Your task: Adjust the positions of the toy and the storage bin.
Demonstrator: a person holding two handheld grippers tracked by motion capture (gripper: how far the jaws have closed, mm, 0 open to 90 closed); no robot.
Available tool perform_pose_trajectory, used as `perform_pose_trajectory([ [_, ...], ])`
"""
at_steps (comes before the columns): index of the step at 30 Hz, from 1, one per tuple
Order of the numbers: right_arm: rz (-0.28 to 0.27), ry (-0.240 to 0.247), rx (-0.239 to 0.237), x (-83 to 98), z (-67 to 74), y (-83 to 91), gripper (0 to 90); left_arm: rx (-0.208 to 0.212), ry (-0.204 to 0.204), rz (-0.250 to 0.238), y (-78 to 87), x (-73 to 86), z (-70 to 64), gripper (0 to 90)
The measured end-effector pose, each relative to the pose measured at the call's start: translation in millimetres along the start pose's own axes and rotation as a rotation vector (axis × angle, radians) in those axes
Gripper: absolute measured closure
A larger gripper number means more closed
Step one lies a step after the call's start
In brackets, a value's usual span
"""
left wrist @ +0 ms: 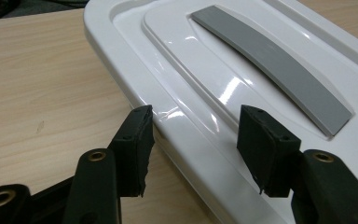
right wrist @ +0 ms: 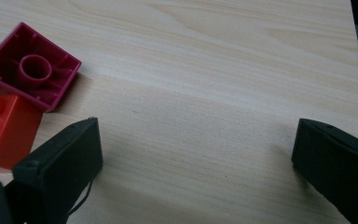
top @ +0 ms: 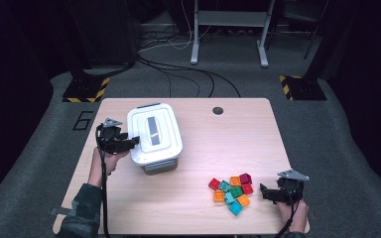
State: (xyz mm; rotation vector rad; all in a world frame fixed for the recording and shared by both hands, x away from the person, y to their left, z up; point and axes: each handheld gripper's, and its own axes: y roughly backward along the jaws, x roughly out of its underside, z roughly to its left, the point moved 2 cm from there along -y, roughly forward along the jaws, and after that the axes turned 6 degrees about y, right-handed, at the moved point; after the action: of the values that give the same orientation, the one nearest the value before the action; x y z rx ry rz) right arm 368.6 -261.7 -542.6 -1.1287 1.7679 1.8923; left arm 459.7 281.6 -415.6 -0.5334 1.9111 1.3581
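— Where was the box when you looked?

— The white box point(top: 155, 139) sat on the left half of the table point(top: 228, 144), lid point(left wrist: 223, 74) on, with a grey strip point(left wrist: 279, 74) running along the top of the lid. The left gripper point(top: 135, 141) was at the box's left edge, held in the person's left hand point(top: 106, 159).

— Was it gripping?

— Not that I could see. In the left gripper view the jaws straddled the lid's rim, one outside the edge and one over the top, and there was a gap at both pads point(left wrist: 135, 140) — so open, with the rim between them.

— And the other hand?

— The right gripper point(top: 264, 192) rested near the table's front right corner, jaws spread wide over bare wood. Just to its left lay the pile of coloured blocks point(top: 232, 191). The magenta block point(right wrist: 30, 65) lay upside down, hollow side up, touching a red block point(right wrist: 0, 126) — both close beside one jaw, neither held.
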Motion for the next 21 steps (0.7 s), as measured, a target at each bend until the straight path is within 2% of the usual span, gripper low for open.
perform_pose_trajectory([
  [8,0.000,0.000,0.000,0.0,0.0,0.0,0.8,0.006,-0.014,-0.004,-2.8,-2.3,-4.7,52.3],
  [21,-0.001,0.000,0.000,0.0,-0.1,0.0,0.9,0.016,-0.039,0.009,-6.8,-6.4,-9.0,55.4],
])
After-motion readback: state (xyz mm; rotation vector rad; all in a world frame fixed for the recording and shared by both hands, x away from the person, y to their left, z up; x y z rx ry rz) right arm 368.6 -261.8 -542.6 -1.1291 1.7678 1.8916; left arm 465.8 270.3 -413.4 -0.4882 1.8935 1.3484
